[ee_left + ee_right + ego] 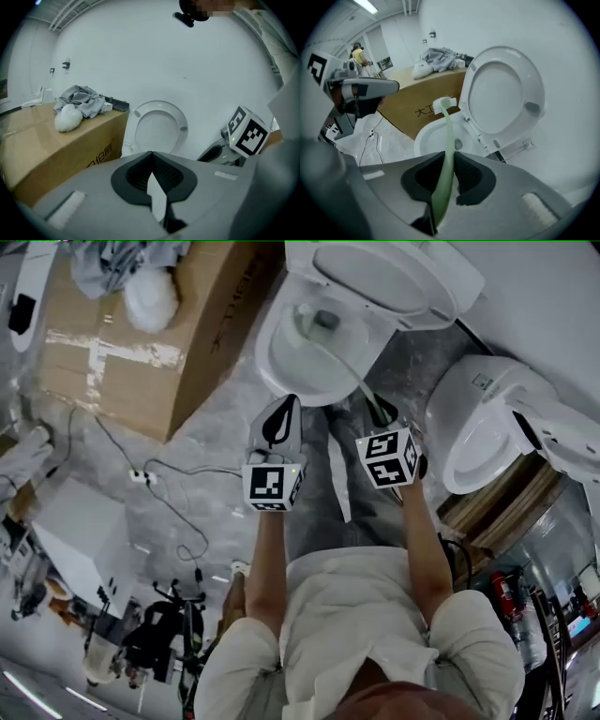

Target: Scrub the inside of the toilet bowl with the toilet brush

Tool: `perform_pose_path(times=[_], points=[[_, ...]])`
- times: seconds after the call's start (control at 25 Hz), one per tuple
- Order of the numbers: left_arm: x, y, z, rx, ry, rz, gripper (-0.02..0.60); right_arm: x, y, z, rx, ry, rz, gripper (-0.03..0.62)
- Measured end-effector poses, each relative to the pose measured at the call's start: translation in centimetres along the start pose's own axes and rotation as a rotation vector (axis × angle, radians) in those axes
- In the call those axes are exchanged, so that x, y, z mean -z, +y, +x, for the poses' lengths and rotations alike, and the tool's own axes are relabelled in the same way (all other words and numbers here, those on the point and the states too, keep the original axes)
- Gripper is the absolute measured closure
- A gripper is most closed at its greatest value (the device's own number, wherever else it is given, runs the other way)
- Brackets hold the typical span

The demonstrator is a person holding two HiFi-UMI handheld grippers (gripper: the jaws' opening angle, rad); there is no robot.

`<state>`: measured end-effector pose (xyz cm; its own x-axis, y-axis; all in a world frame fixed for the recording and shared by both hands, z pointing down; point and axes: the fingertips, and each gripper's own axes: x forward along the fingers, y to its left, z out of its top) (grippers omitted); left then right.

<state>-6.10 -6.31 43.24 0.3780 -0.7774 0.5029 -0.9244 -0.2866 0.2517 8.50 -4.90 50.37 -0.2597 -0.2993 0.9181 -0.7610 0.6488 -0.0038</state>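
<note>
A white toilet stands at the top of the head view, its bowl (314,357) open and its lid (384,277) raised. My right gripper (380,411) is shut on the pale green handle of the toilet brush (446,140). The handle runs forward over the bowl (433,136). Its white bristle head (444,104) sits by the bowl's far side, above the drain. My left gripper (280,413) hovers left of the right one, just short of the bowl's near rim. Its jaws are shut on nothing (151,155).
A large cardboard box (141,334) with grey cloth and a white bundle on top stands left of the toilet. A second white toilet (487,427) is at the right. White cables and a power strip (141,476) lie on the plastic-covered floor at the left.
</note>
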Motion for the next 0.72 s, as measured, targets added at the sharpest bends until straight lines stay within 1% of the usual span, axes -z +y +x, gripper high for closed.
perform_pose_path(times=[0.4, 0.52, 0.72], points=[[-6.1, -2.7, -3.4, 0.004, -0.069, 0.055, 0.563, -5.5, -1.0, -9.7, -0.044, -0.224, 0.045, 0.531], [-8.0, -3.0, -4.4, -0.006, -0.099, 0.068, 0.563, -6.9, -1.5, -12.2, -0.043, -0.285, 0.043, 0.531], [-9.7, -3.8, -5.1, -0.015, -0.142, 0.068, 0.563, -7.3, -2.4, -14.2, -0.046, -0.360, 0.041, 0.530]])
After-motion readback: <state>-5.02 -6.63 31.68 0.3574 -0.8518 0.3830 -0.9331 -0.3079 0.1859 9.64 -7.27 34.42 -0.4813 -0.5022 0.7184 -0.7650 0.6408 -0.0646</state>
